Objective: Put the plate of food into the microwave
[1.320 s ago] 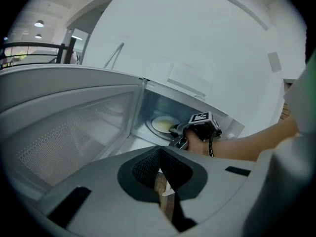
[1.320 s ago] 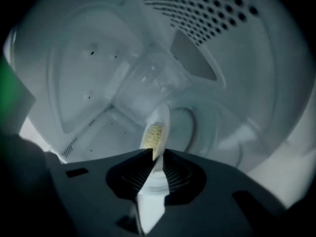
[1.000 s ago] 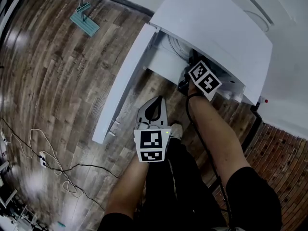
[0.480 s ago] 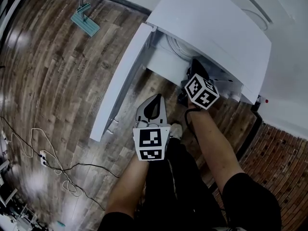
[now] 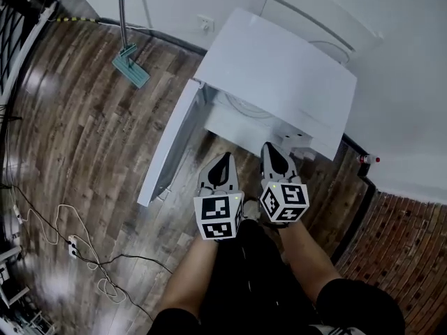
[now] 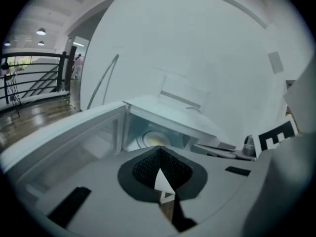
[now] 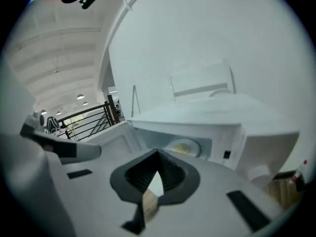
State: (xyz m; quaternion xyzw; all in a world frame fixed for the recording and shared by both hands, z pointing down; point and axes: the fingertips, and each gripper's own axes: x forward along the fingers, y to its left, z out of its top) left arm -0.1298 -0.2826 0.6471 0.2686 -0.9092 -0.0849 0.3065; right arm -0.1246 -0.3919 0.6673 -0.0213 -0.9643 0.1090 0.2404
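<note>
The white microwave (image 5: 279,68) stands with its door (image 5: 171,145) swung open to the left. Inside it a plate of yellowish food (image 7: 185,146) rests on the floor of the cavity, also seen as the plate (image 6: 152,139) in the left gripper view. Both grippers hang side by side just in front of the opening, outside it. My left gripper (image 5: 224,160) is shut with nothing in it. My right gripper (image 5: 272,151) is shut and holds nothing either. Their tips point at the cavity.
A mop (image 5: 130,64) leans at the back left on the wooden floor. Cables and a power strip (image 5: 70,246) lie at the left. A small red-capped bottle (image 5: 369,160) sits right of the microwave, by the brick flooring. A white wall stands behind.
My right gripper has drawn back out of the microwave toward the person and shut its jaws. It now sits beside the left gripper, which has stayed in place.
</note>
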